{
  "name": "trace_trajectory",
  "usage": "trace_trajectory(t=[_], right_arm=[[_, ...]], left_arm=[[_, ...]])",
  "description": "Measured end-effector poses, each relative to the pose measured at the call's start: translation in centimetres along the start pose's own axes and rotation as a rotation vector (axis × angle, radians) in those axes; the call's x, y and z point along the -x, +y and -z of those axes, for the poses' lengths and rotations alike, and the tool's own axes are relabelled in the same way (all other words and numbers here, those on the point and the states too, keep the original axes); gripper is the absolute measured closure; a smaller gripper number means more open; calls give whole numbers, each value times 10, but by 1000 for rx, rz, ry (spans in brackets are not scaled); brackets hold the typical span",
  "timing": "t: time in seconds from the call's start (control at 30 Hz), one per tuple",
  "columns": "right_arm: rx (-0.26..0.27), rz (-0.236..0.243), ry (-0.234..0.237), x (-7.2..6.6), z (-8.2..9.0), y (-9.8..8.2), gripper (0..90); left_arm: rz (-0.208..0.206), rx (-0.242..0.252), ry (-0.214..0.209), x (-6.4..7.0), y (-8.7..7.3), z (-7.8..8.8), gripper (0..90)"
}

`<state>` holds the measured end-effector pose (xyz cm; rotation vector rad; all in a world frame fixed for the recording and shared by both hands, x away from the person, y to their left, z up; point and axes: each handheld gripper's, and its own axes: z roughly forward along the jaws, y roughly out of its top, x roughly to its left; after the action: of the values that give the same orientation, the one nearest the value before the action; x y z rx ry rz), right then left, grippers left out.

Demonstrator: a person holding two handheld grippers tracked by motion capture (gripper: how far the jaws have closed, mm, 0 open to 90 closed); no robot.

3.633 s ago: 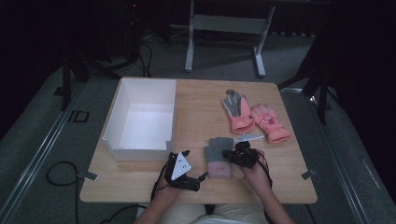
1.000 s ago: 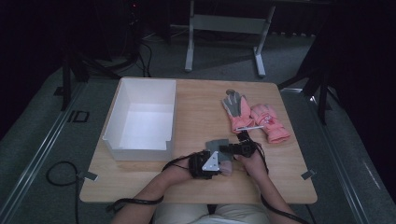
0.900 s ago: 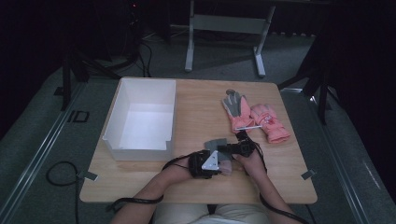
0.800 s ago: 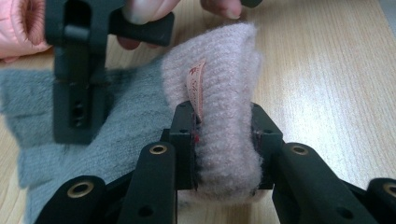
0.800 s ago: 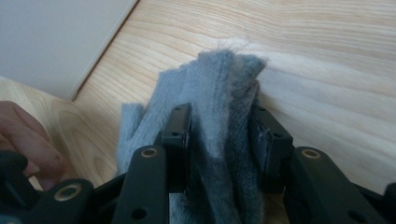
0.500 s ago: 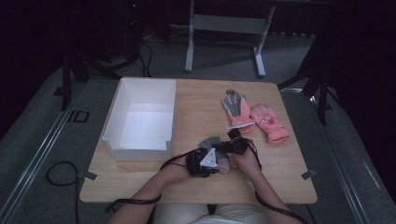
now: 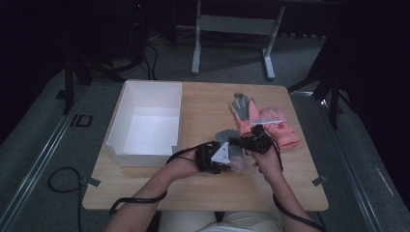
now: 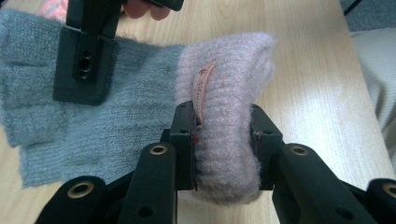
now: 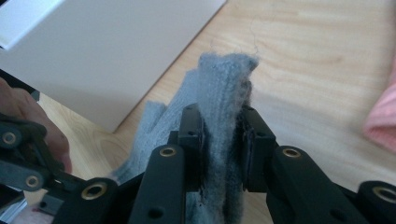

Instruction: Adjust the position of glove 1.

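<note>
From the high view, the grey knit glove [image 7: 227,145] sits near the front middle of the wooden tabletop [image 7: 203,104], between the two hands, with its grey finger end pointing away toward the far edge and its pale pink cuff toward the person; the left tongs [image 7: 220,159] grip at the cuff end and the right tongs [image 7: 241,142] at the finger end. A pair of pink gloves [image 7: 270,125] lies just beyond to the right, and an open white box [image 7: 121,130] stands to the left. In the left gripper view, the left tongs [image 8: 223,144] are closed on the fuzzy pink ribbed cuff [image 8: 229,93], which is squeezed between both pads; a small peach label [image 8: 203,88] is sewn inside the cuff, its writing too small to read. The grey body [image 8: 93,121] of the glove stretches away to the left, with the other gripper's jaw pressing on it. In the right gripper view, the right tongs [image 9: 223,140], whose jaws have just been closing, pinch an upright fold of the grey knit [image 9: 224,98], its frayed top edge rising above the pads, the white box [image 9: 102,51] behind it.
</note>
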<state>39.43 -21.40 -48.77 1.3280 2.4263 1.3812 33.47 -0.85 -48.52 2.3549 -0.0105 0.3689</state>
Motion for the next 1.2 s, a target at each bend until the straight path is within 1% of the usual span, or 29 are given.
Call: trace_trajectory(t=[0.03, 0.07, 0.1, 0.27, 0.37, 0.53, 0.6, 0.63, 0.77, 0.87, 0.93, 1.0, 1.07, 1.1, 1.17, 1.2], right_arm=[[4, 4, -2, -1, 2, 3, 738], [4, 4, -2, -1, 2, 3, 738], [6, 6, -3, -2, 4, 5, 739], [41, 17, 3, -10, 13, 21, 739], [59, 29, 7, -16, 18, 31, 739], [83, 55, 6, -28, 23, 48, 739], [95, 61, 15, -33, 24, 56, 739], [95, 63, 17, -34, 24, 59, 739], [112, 67, 43, -41, 22, 74, 739], [119, 69, 51, -47, 18, 83, 739], [118, 82, 51, -52, 15, 88, 739], [117, 90, 51, -57, 12, 94, 739], [118, 92, 54, -59, 10, 96, 739], [118, 91, 59, -61, 8, 98, 739], [113, 99, 65, -68, 2, 106, 740], [110, 103, 67, -70, -1, 108, 739]], left_arm=[[-10, -10, -4, -2, 3, 4, 688], [-10, -10, -4, -2, 3, 4, 688], [-29, -21, -2, -6, 8, 11, 688], [-61, -42, 4, -15, 21, 30, 688], [-82, -55, 16, -19, 29, 42, 688], [-102, -77, 28, -27, 38, 61, 688], [-115, -91, 34, -31, 41, 69, 687], [-117, -94, 34, -33, 42, 73, 688], [-149, -108, 44, -42, 41, 89, 687], [-148, -111, 46, -48, 38, 98, 686], [-148, -116, 49, -50, 35, 105, 686], [-159, -132, 63, -52, 33, 111, 684], [-160, -134, 65, -52, 33, 113, 684], [-168, -146, 78, -53, 30, 119, 684], [-165, -151, 84, -55, 26, 125, 684], [-171, -156, 87, -55, 25, 127, 684]])
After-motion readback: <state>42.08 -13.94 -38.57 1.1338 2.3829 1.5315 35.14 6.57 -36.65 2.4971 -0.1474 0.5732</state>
